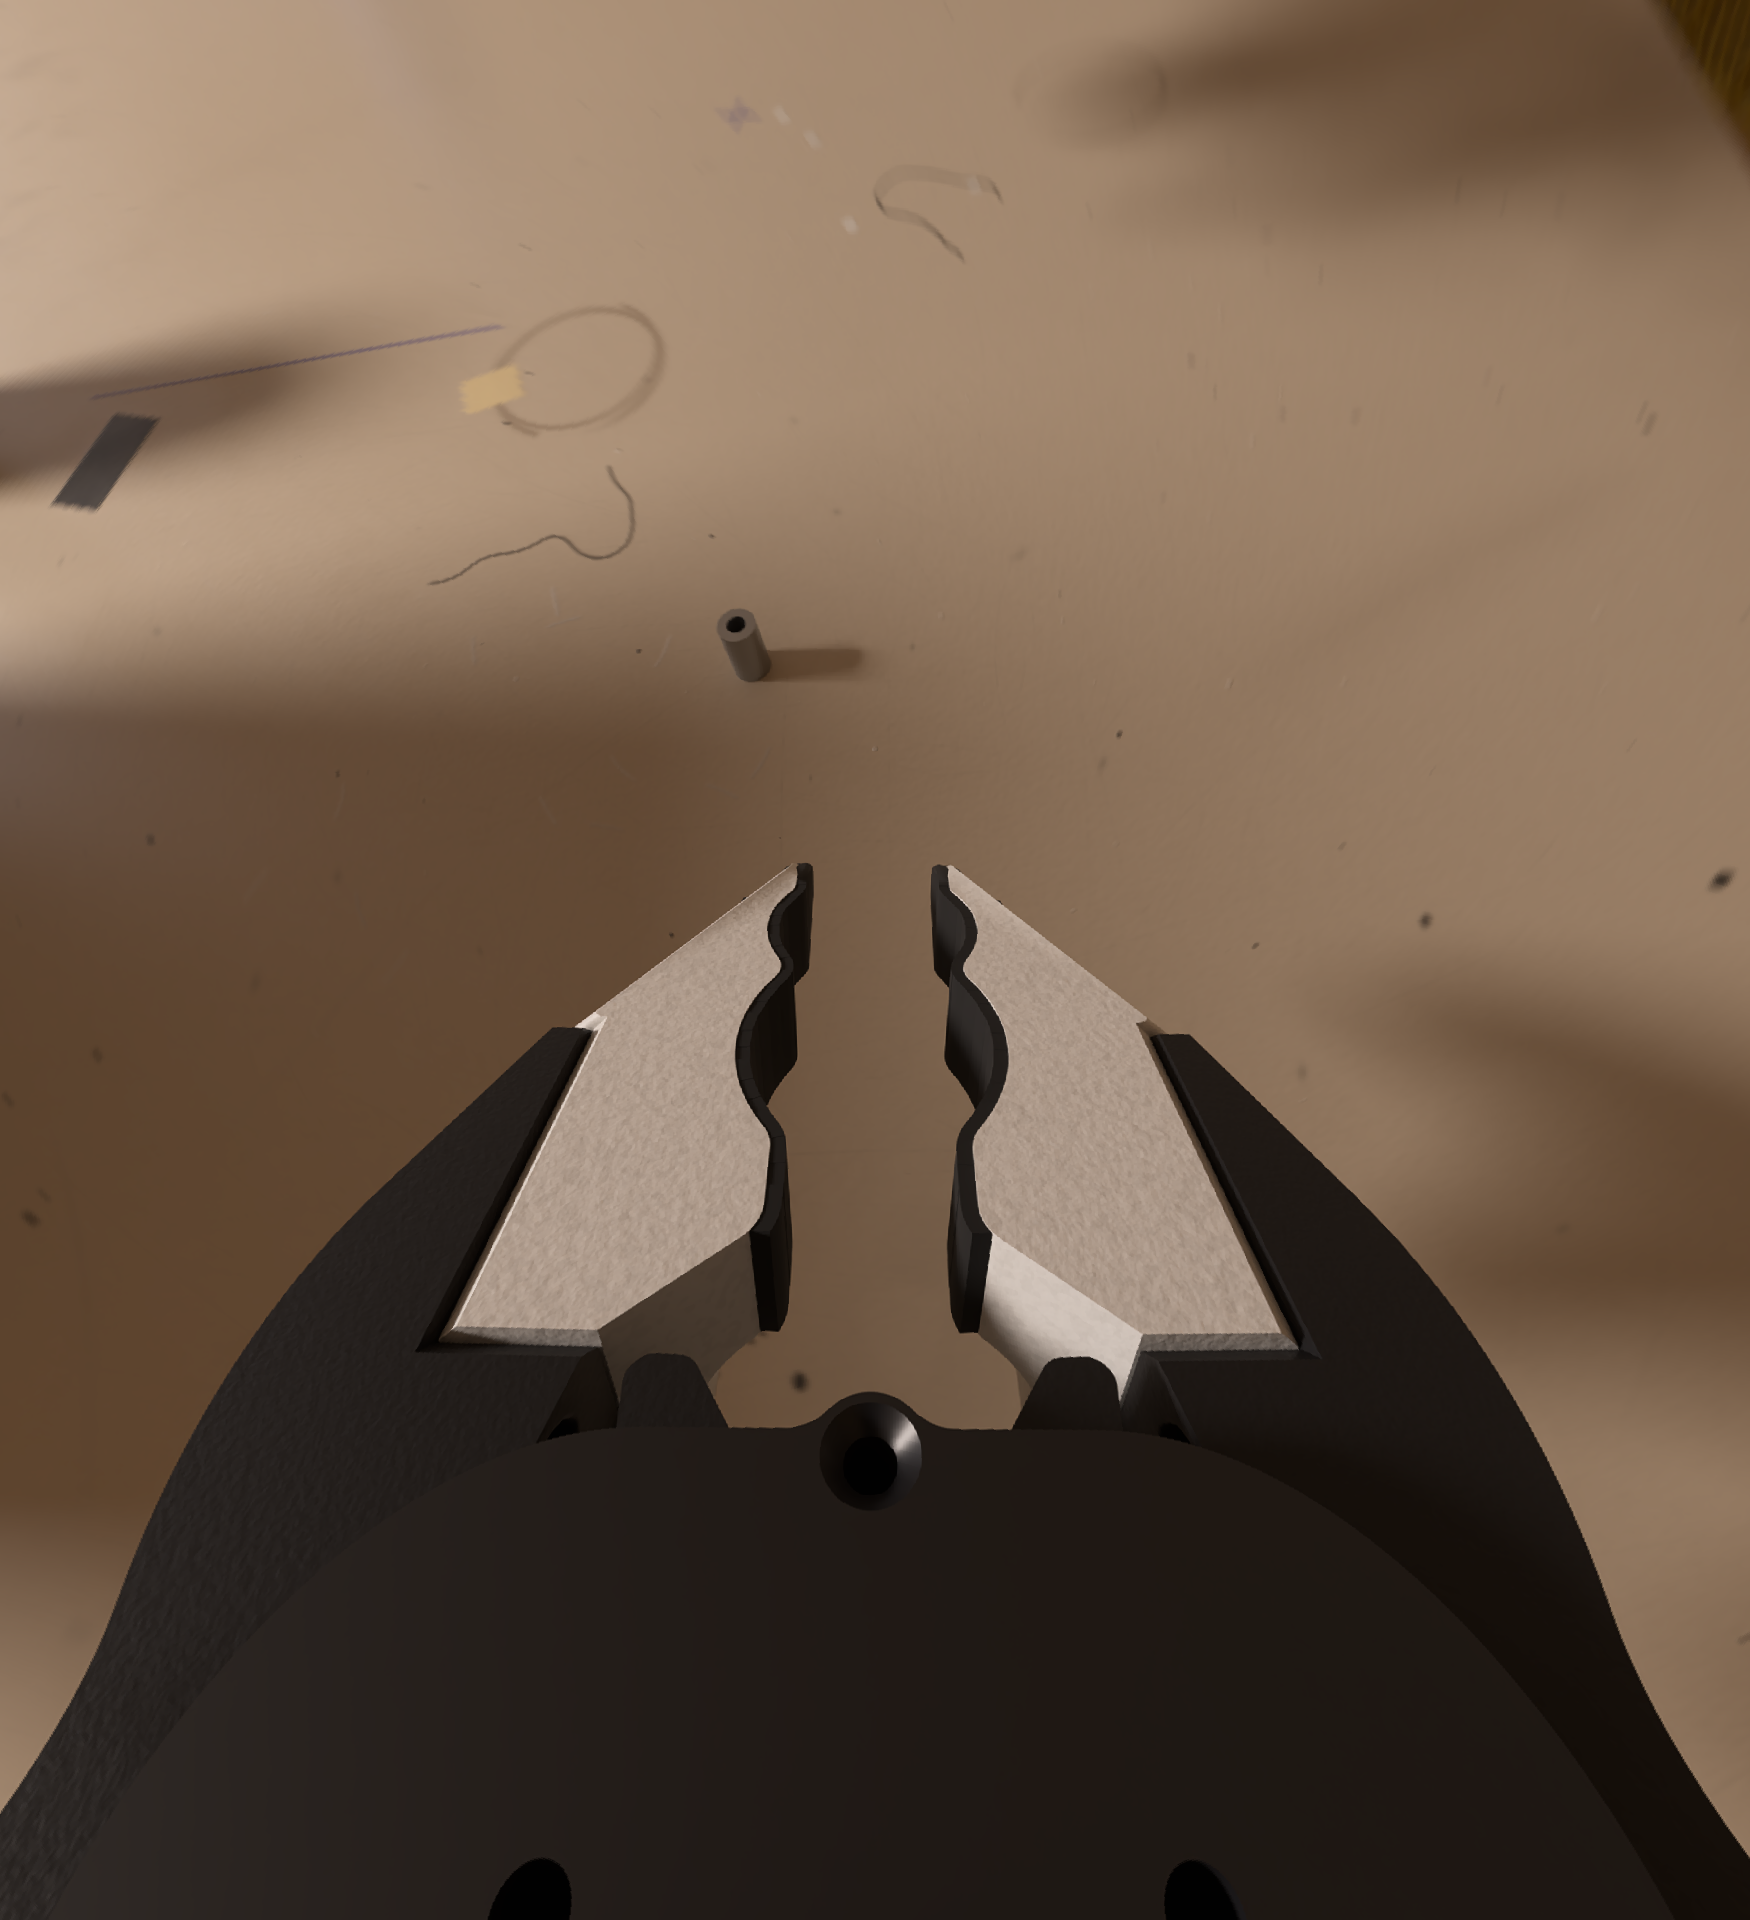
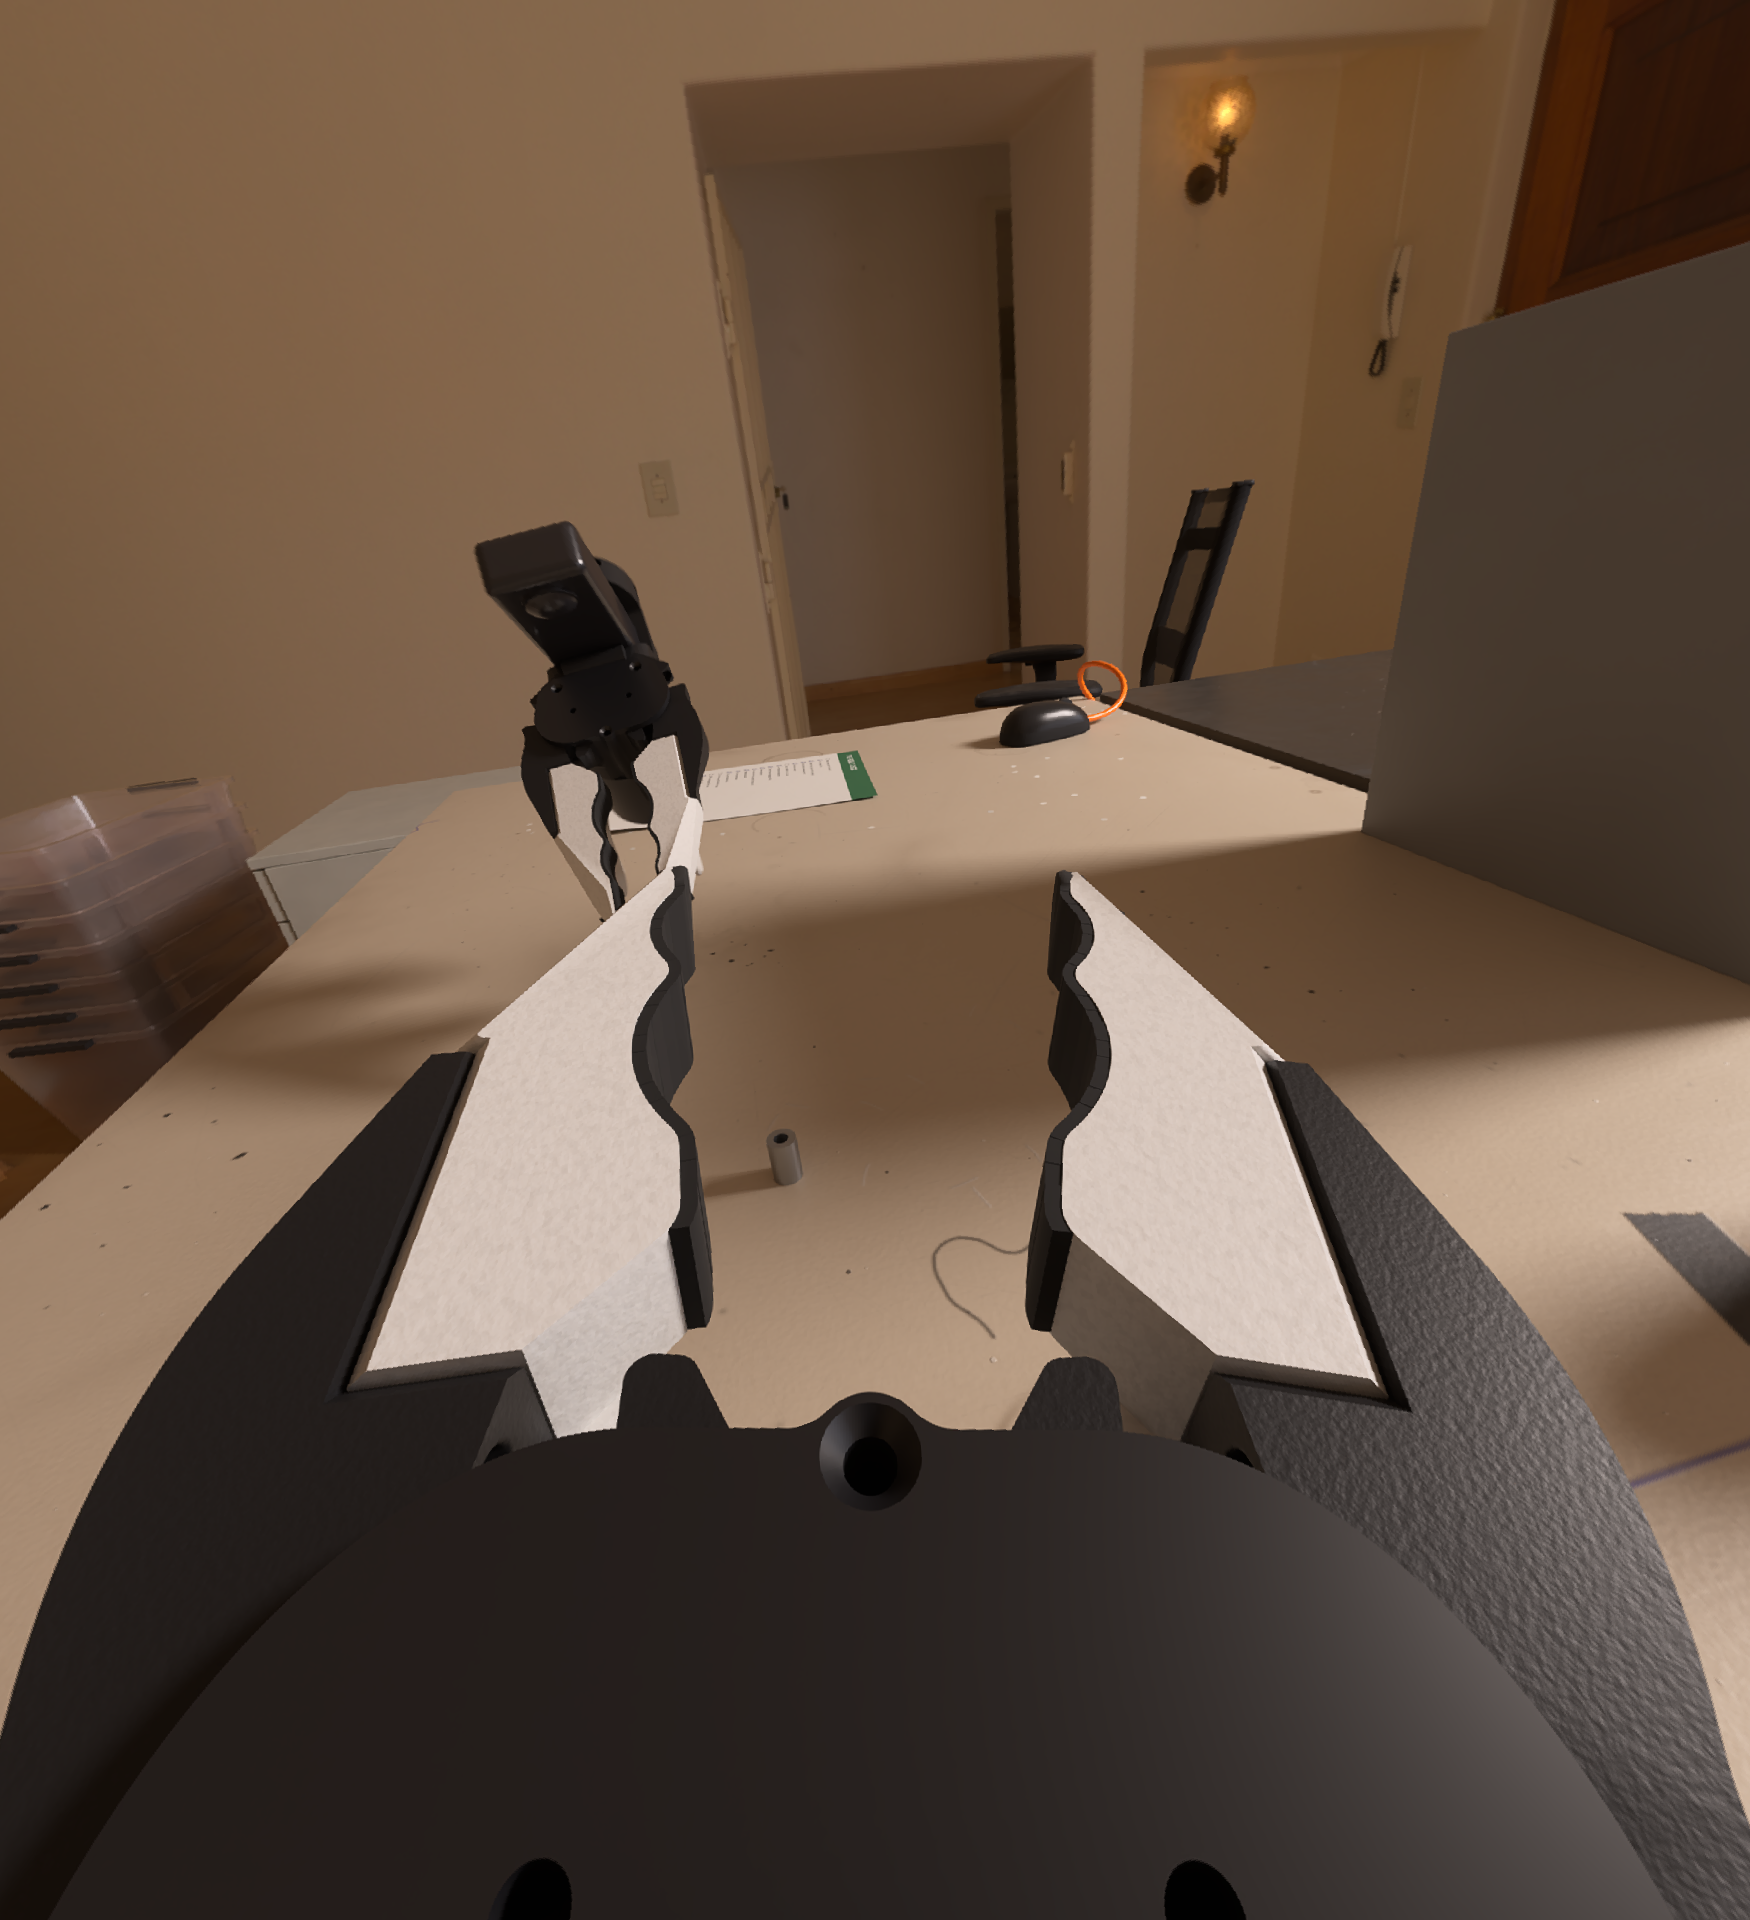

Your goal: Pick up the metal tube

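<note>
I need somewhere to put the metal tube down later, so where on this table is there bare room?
Bare table lies between the metal tube and the grey box, and from the tube toward the paper sheet. It is tighter by the left gripper and right gripper.

The tan desk (image 2: 954,935) is scuffed and speckled, with pencil rings and squiggles drawn on it, a dark strip of tape (image 1: 105,459) at the left and a small yellow tape scrap (image 1: 490,392) on one drawn ring. At its far end lie a sheet of paper with a green edge (image 2: 788,781), a black mouse-like object (image 2: 1042,721) and an orange cable loop (image 2: 1103,686). A grey partition (image 2: 1619,644) stands at the right. Beyond are stacked clear trays (image 2: 81,914) at the left, an office chair (image 2: 1188,582), an open doorway (image 2: 881,447) and a lit wall lamp (image 2: 1219,140).
</note>
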Controlling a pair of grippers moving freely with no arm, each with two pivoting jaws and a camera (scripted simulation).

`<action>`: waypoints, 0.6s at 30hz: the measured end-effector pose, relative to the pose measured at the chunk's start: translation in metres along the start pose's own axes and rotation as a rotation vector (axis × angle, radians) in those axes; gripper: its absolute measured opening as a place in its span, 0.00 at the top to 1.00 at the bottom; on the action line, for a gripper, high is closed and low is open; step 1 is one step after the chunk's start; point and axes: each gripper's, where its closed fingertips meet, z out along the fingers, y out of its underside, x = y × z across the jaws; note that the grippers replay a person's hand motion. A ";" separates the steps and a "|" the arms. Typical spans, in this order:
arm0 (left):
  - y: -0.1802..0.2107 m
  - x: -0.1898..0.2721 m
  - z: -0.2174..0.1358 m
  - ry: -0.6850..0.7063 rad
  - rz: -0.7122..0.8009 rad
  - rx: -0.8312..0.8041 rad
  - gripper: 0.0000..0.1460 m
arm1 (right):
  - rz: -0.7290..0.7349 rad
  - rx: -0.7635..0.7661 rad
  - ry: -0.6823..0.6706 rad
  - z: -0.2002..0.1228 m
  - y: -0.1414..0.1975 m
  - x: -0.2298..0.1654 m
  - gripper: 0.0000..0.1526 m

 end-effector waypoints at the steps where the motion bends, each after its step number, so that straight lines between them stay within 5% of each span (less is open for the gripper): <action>1: -0.001 -0.001 0.005 0.013 0.057 -0.044 0.85 | 0.004 -0.003 -0.001 0.000 0.001 0.000 0.55; 13: -0.010 -0.010 0.094 0.341 0.995 -0.457 0.81 | 0.011 -0.024 0.014 -0.005 0.006 0.007 0.55; 18: -0.005 -0.007 0.105 0.499 1.254 -0.550 0.80 | 0.010 -0.034 0.007 -0.006 0.007 0.007 0.55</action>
